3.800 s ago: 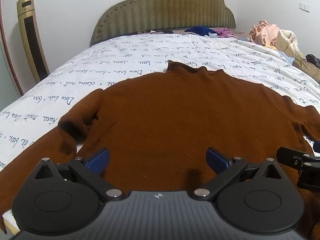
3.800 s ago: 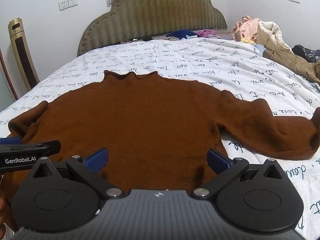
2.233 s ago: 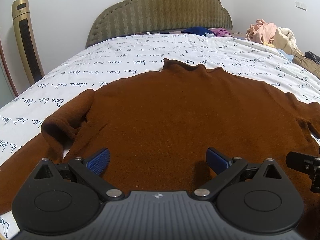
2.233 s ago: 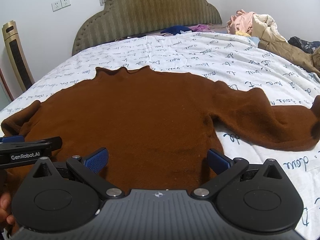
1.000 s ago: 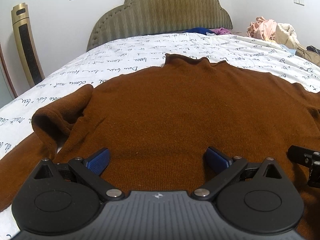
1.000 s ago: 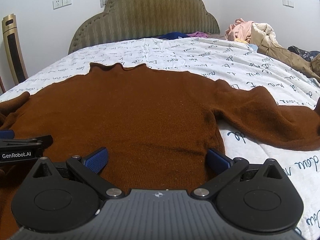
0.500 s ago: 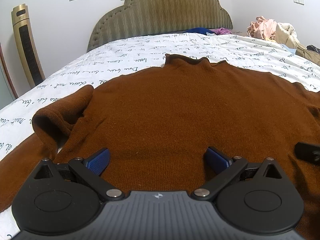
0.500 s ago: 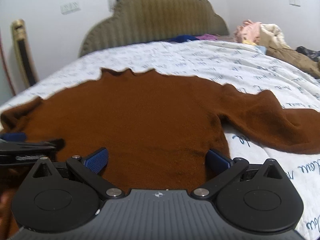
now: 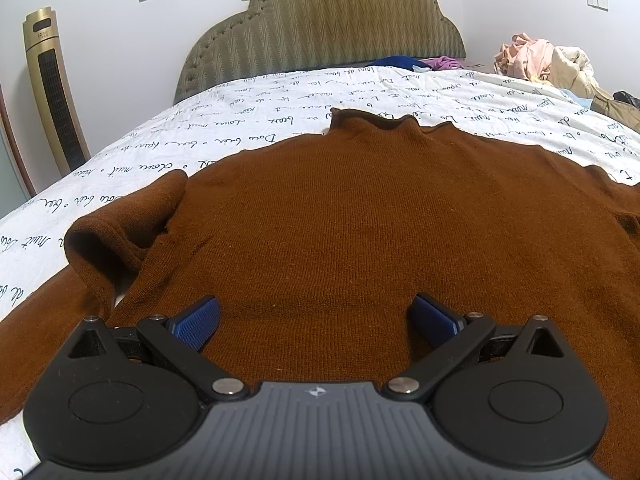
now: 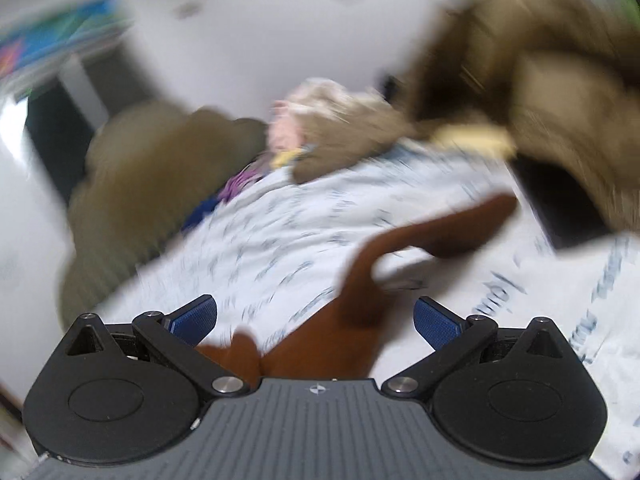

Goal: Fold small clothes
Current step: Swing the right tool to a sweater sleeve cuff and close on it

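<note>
Sweater (image 9: 360, 240) of brown knit lies flat on the bed (image 9: 248, 128), its collar pointing to the headboard (image 9: 320, 28) and its long axis running from sleeve to sleeve across the mattress; the left sleeve (image 9: 120, 236) is bent into a raised loop. Left hand-held gripper (image 9: 316, 318) sits low and level over the hem, fingers spread wide, holding nothing; right hand-held gripper (image 10: 316, 318) is tilted in a blurred view, also spread wide, above the right sleeve (image 10: 420, 248), which lies on the sheet; clothes pile (image 10: 344, 128) is heaped near the headboard.
</note>
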The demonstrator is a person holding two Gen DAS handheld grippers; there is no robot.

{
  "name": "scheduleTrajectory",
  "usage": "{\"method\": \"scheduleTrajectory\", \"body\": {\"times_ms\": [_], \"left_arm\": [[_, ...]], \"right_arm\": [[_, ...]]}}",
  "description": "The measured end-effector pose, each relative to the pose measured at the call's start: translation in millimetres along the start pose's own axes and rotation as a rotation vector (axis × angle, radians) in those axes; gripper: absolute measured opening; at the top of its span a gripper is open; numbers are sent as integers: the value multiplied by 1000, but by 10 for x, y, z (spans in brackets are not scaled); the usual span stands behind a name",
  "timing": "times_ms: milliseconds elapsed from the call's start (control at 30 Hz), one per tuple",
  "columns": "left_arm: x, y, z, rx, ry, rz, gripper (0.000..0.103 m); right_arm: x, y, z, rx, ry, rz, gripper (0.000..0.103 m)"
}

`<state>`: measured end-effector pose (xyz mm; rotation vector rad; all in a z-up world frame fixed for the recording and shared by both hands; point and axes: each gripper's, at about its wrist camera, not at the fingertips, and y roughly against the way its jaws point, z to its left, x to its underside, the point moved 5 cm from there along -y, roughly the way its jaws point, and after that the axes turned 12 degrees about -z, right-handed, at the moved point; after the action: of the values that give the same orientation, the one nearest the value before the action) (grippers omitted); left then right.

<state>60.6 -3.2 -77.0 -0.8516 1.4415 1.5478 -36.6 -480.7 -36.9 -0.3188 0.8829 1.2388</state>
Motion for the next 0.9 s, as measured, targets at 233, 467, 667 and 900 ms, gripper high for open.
{"method": "scheduleTrajectory", "body": {"times_ms": [233,467,667,900], "left_arm": [[-3,-10,18,2,2,0,103],[-1,7,-2,1,2,-1,103],[0,7,-2,2,3,-1,103],[-3,20,-13,-1,-4,-5,103]], "right_arm": [[-225,-732,-421,10,-263,72,102],[-598,-666,-287,111,110,-44,23],[-728,-490,-754,342,202,-61,38],[-852,-2,-622,401,368,-294,80]]}}
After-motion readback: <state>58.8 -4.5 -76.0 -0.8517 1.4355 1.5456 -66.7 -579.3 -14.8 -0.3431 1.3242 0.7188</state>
